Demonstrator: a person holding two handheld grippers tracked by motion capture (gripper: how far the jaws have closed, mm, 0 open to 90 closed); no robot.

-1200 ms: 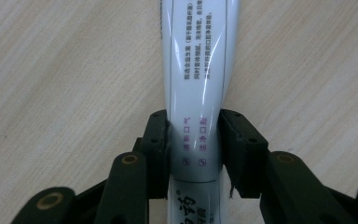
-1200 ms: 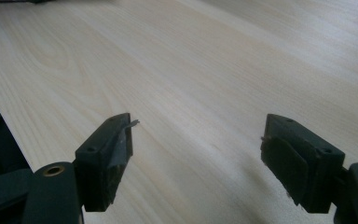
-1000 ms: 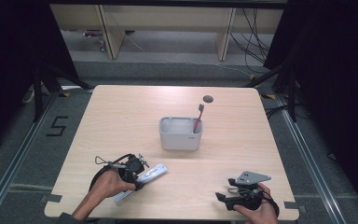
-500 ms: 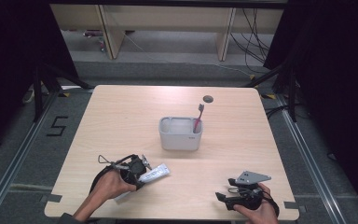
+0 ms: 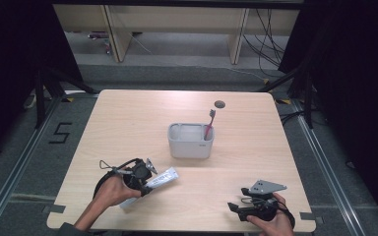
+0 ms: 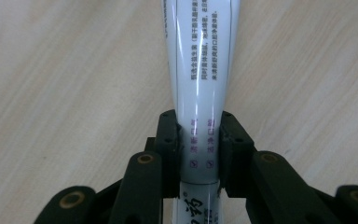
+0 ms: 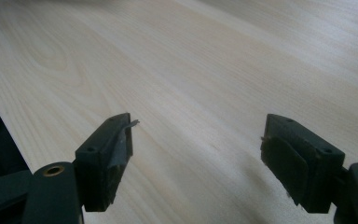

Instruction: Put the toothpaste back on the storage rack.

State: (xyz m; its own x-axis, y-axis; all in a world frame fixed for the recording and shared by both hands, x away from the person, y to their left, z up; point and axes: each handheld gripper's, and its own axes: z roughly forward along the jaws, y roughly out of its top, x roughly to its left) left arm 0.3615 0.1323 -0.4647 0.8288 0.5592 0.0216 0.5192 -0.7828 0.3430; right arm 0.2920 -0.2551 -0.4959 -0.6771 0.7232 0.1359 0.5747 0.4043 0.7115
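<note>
At the lower left of the high view, the left gripper [image 5: 147, 179] has just closed its jaws on a white tube [image 5: 161, 178] that points up-right toward the grey holder [image 5: 190, 146]. The left gripper view shows the tube's [image 6: 200, 70] print. The right gripper [image 7: 196, 154] gapes empty.

A white tube [image 5: 158, 179] is gripped by the left tool [image 5: 145, 176] at the lower left of the frame, on the wooden counter [image 5: 128, 123]. The right tool [image 5: 236, 209] is held at the lower right. A grey container [image 5: 190, 141] with a red toothbrush [image 5: 209, 124] is seen at the centre.
</note>
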